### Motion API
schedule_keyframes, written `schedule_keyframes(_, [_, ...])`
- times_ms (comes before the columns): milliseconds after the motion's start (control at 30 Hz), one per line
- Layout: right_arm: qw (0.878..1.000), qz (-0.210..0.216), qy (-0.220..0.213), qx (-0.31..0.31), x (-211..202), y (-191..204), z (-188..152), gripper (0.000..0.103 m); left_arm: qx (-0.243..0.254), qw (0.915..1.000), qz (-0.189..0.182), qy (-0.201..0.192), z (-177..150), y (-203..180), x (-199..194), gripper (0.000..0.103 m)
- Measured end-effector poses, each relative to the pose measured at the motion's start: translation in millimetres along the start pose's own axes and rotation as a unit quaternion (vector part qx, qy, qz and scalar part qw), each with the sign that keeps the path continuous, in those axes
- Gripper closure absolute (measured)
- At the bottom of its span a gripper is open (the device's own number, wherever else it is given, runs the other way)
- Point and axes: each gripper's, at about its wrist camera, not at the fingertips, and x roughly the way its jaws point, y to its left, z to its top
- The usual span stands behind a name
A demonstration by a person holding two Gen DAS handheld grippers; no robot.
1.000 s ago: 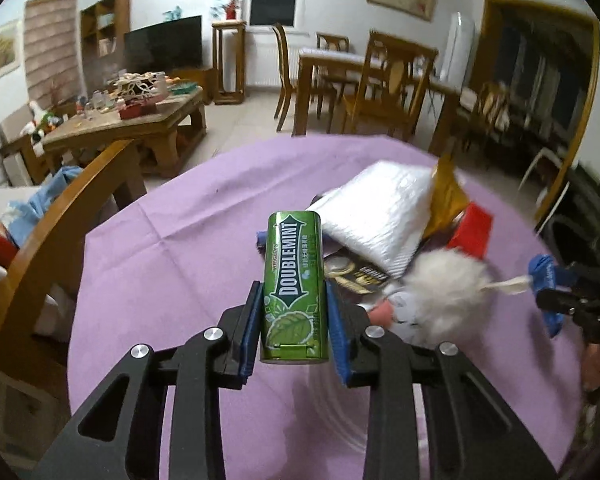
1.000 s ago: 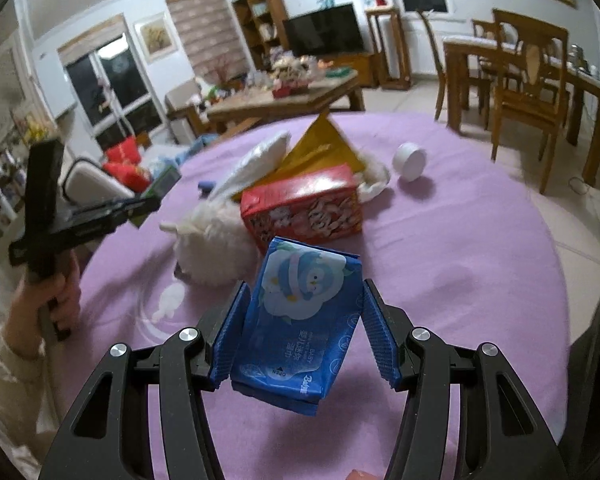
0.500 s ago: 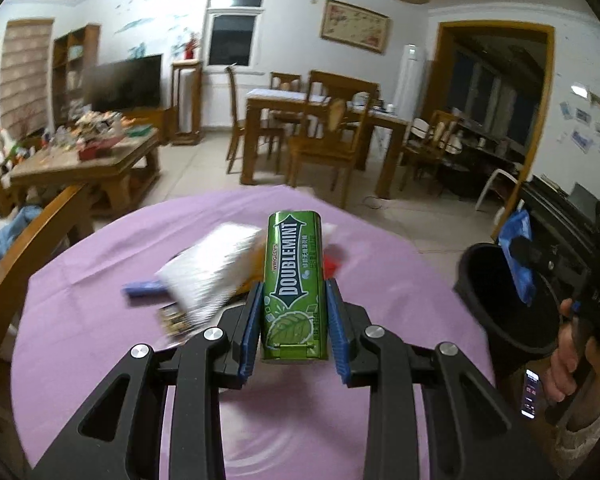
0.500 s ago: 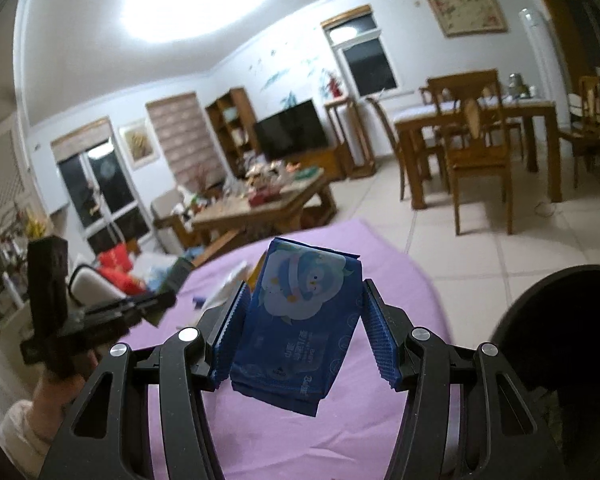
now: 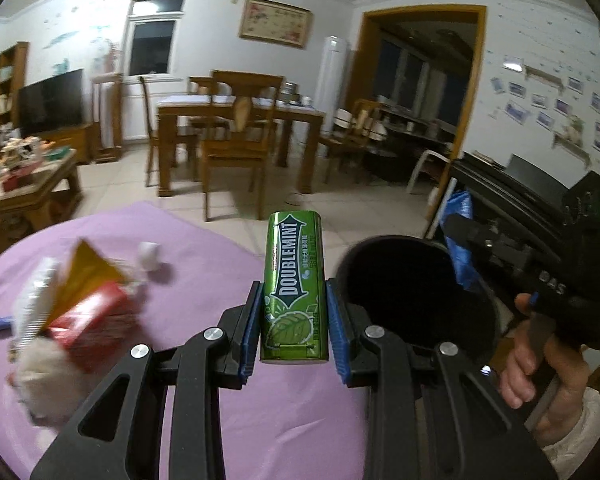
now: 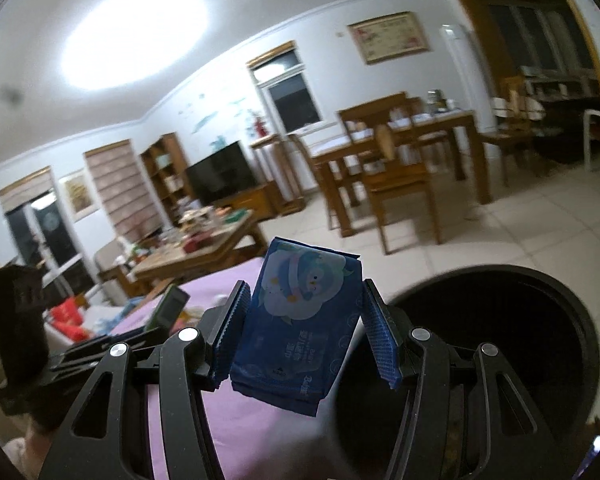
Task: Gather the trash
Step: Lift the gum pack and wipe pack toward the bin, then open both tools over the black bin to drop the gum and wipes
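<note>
The left gripper (image 5: 293, 322) clamps an upright green Doublemint gum tin (image 5: 293, 286). The right gripper (image 6: 306, 338) pinches a blue tissue pack (image 6: 298, 326) beside the black bin (image 6: 540, 344).

Right gripper (image 6: 304, 332) clamps blue packet (image 6: 300, 328) (bin (image 6: 540, 280) beside).

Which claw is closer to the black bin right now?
Right. The right claw holds the blue pack at the edge of the bin. The left claw, with the gum tin, sits beside the bin, over the table edge.

walls white | floor (image 5: 340, 216) pale tile | wooden dining table (image 5: 236, 108) | ceiling light (image 6: 132, 36) lit
</note>
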Motion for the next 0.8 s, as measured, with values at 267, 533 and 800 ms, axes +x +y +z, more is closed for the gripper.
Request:
schedule_keyframes(267, [0.996, -0.068, -0.008, 0.057, -20.2, -73.2, -18.1, 0.047, 0.019, 0.9977, -0.057, 0.030, -13.1, -52.1, 47.7, 0.073])
schedule_keyframes(533, [0.992, -0.098, 0.000, 0.085, -18.9, -112.9, -36.5, 0.047, 0.043, 0.9931, -0.085, 0.068, -20.6, -82.1, 82.4, 0.073])
schedule_keyframes(800, [0.990, -0.103, 0.012, 0.098, 2.2, -124.2, -43.0, 0.047, 0.060, 0.9905, -0.084, 0.091, -25.9, -91.6, 97.0, 0.073])
